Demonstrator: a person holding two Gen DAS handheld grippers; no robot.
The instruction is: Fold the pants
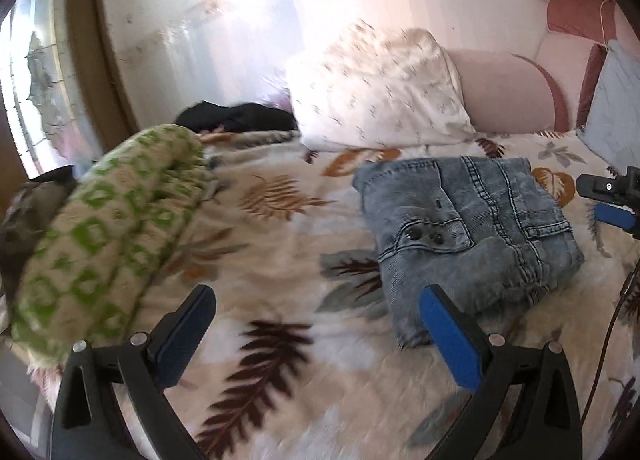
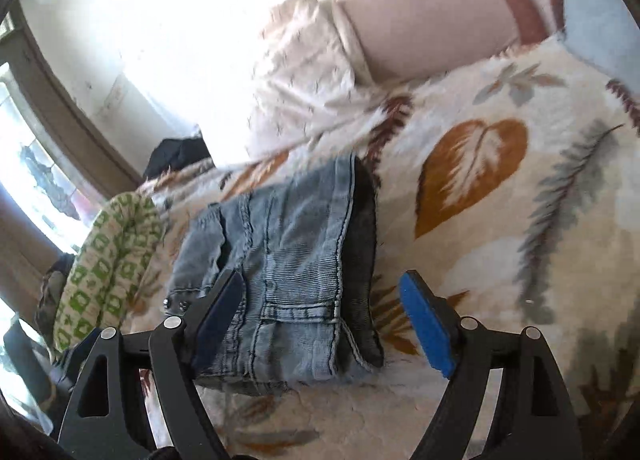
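Note:
Light blue jeans (image 1: pixel 468 232) lie folded into a compact bundle on the leaf-print bedspread (image 1: pixel 280 340). My left gripper (image 1: pixel 316 300) is open and empty above the bedspread, its right finger just in front of the bundle's near edge. In the right wrist view the jeans (image 2: pixel 288 260) lie just ahead of my right gripper (image 2: pixel 324 284), which is open and empty, its left finger over the bundle's near corner. The right gripper's tip also shows at the right edge of the left wrist view (image 1: pixel 616 204).
A rolled green-and-cream blanket (image 1: pixel 108 236) lies on the left of the bed. A white pillow (image 1: pixel 380 88) and a pink headboard cushion (image 1: pixel 508 92) stand at the back. Dark clothing (image 1: pixel 236 116) lies by the wall. A window (image 1: pixel 36 60) is at the left.

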